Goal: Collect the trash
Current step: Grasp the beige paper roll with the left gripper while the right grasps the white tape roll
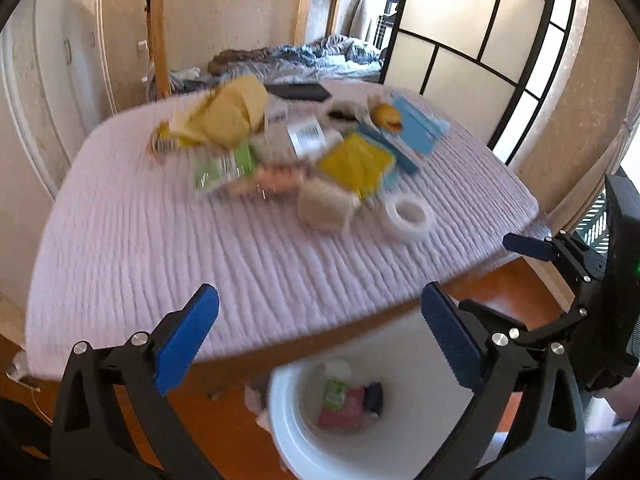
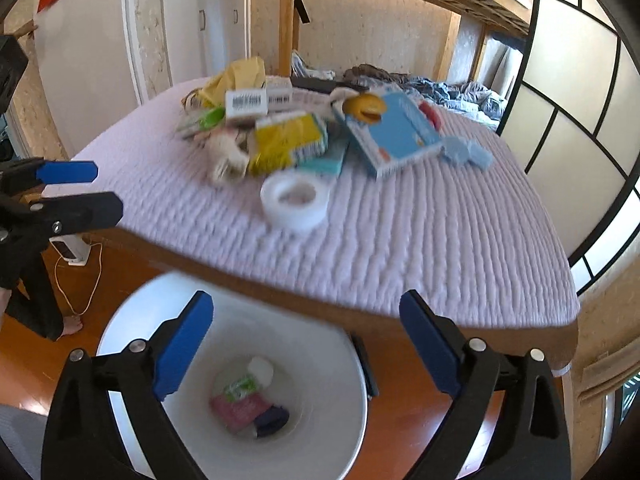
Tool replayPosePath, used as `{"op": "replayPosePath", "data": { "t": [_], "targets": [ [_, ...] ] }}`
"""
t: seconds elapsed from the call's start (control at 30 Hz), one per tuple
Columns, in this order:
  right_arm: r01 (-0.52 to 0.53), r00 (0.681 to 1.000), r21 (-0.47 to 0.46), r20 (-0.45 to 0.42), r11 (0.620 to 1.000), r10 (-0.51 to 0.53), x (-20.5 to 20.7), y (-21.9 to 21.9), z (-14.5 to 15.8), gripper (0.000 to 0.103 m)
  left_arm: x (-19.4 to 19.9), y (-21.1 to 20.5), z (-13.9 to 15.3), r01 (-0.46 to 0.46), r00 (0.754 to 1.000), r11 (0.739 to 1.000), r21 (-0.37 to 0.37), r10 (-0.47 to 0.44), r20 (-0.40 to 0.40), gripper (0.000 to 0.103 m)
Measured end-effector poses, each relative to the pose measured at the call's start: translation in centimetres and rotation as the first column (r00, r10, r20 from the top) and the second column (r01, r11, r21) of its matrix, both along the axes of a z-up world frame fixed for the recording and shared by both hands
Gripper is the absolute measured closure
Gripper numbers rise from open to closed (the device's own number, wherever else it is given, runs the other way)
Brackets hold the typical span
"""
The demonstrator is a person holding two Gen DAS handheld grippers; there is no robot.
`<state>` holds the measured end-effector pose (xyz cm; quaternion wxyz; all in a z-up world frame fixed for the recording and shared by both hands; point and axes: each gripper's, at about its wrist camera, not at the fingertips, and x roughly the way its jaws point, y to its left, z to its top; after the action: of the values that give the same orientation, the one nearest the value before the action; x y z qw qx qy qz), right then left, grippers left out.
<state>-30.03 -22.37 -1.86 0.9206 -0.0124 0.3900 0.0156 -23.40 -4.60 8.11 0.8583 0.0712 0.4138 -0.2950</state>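
Down past the near table edge, over the round white plastic bin (image 2: 120,320) on the floor: hovered with the left gripper (image 1: 320,300) spread wide, nothing between the blue pads. Same for the right gripper (image 2: 306,304), wide apart and empty, just to the right of the left one.

Looked into the bin and found trash already at the bottom: a pink packet (image 2: 240,408), a green-and-white wrapper (image 2: 240,386), a small dark blue scrap (image 2: 272,418) and a white wad (image 2: 260,368).

Found plenty more waiting on the table, heaped toward the far side:
- crumpled yellow paper bag (image 1: 228,112), far left
- beige crumpled paper wad (image 1: 324,204), nearest of the heap
- shiny yellow foil packet (image 1: 356,164), just behind the wad
- white tape roll (image 1: 408,216), near right, clear of the heap
- flat blue card box (image 2: 400,132), far right

Judged all of it light. Wad and bag probably soft, likely to crush under the pads, so best pinched across the bulk. Foil packet likely slippery, safer taken by an edge or a fold. Box stiff, best taken across its thin sides. Could not tell which of these count as trash.

Worked over a lilac ribbed cloth (image 1: 160,240), soft enough to snag or drag under a low fingertip. Noted an orange-brown wooden floor (image 2: 120,264), a wooden bunk frame (image 1: 158,40) with rumpled grey bedding (image 1: 320,56) behind the table, and a black-framed panelled screen (image 1: 460,40) at right.
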Motion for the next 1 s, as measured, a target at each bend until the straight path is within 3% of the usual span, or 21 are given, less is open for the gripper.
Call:
{"op": "replayPosePath", "data": {
  "t": [0.13, 0.3, 0.5, 0.63, 0.73, 0.83, 0.97, 1.0],
  "targets": [
    [-0.016, 1.0, -0.012, 0.013, 1.0, 0.016, 2.5, 0.7, -0.3, 0.01, 2.3, -2.3, -0.2, 0.016, 0.999, 0.999, 0.042, -0.017, 0.033, 0.001],
    [-0.034, 0.999, -0.016, 0.019, 0.999, 0.034, 4.4, 1.5, -0.8, 0.01, 4.5, -4.1, -2.3, 0.01, 1.0, 0.999, 0.046, -0.009, -0.025, 0.002],
    [-0.038, 0.999, -0.022, 0.035, 0.999, 0.038, 5.9, 2.3, -1.2, 0.015, 5.7, -5.5, -3.9, 0.018, 1.0, 0.994, 0.104, -0.015, -0.023, 0.023],
    [-0.044, 0.999, -0.023, 0.029, 0.999, 0.045, 6.9, 2.8, -1.8, 0.02, 6.3, -5.9, -4.4, 0.012, 1.0, 0.993, 0.117, -0.009, -0.027, 0.027],
    [-0.052, 0.998, 0.001, 0.031, 0.999, 0.052, 7.6, 2.7, -1.9, 0.024, 6.6, -6.0, -4.4, 0.009, 1.0, 0.994, 0.109, -0.006, -0.025, 0.033],
    [-0.057, 0.998, 0.018, 0.035, 0.998, 0.057, 8.3, 2.7, -2.0, 0.032, 6.8, -6.3, -4.4, 0.023, 1.0, 0.994, 0.107, -0.02, -0.024, 0.047],
    [-0.086, 0.995, 0.017, 0.045, 0.996, 0.085, 8.4, 2.8, -1.9, 0.054, 6.5, -6.3, -4.2, 0.021, 1.0, 0.995, 0.102, -0.019, -0.017, 0.056],
    [-0.087, 0.995, 0.013, 0.045, 0.996, 0.086, 8.4, 2.9, -1.9, 0.054, 6.5, -6.4, -4.2, 0.02, 1.0, 0.994, 0.103, -0.018, -0.016, 0.056]
  ]
}}
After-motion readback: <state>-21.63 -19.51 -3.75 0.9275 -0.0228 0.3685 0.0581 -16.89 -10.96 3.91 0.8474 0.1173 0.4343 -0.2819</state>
